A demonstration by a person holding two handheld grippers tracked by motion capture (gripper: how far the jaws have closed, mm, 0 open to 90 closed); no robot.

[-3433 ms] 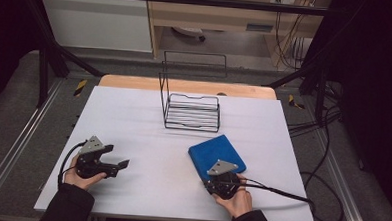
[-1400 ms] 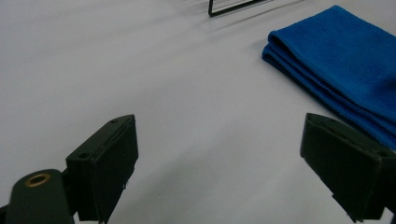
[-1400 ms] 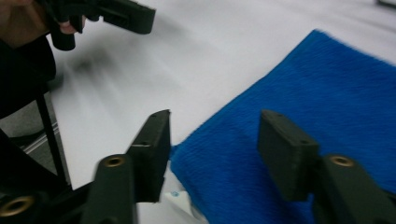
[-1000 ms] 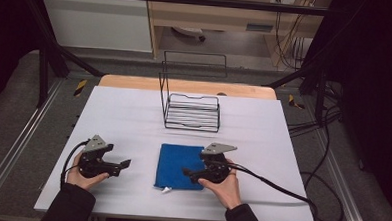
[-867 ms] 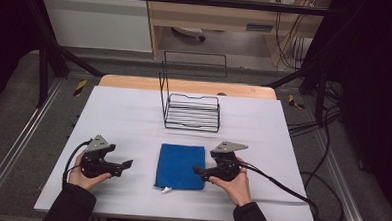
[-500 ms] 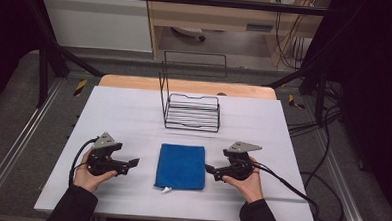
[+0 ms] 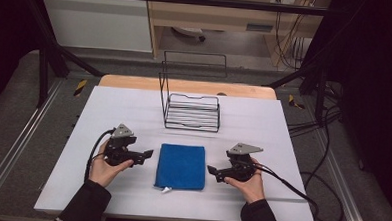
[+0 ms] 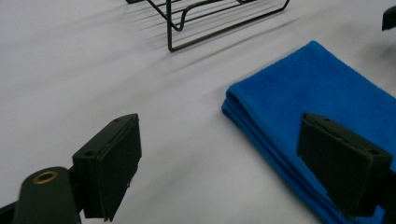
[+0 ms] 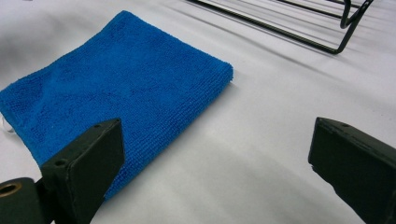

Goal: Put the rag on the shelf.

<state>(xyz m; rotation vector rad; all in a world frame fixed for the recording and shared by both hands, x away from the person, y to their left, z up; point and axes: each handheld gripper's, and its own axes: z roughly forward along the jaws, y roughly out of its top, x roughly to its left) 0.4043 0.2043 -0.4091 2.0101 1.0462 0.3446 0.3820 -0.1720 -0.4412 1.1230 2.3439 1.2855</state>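
**A:** Quick count of your setup: one blue cloth (image 7: pixel 181 166), one wire rack (image 7: pixel 191 110), two tongs, all on the white bench (image 7: pixel 109 106). Right?

**B:** Yep. The cloth is folded flat near the front middle of the bench, between your two hands. The rack sits behind it, well apart, with a tall back frame standing up on its left side.

**A:** What are your tongs doing?

**B:** Left tongs (image 7: pixel 147 153) are just beside the cloth's left edge, pads apart with only bench and a bit of cloth edge seen between them. They've just been closing a little, but they grip nothing. Right tongs (image 7: pixel 212 171) sit near the cloth's right edge, spread wide, also released, nothing held.

**A:** Anything hard to see?

**B:** A small white tag (image 7: pixel 165 190) pokes out at the cloth's front corner, too small to read. In your gripper views the rack is cut off at the top, and the left one clips the cloth at the right edge.
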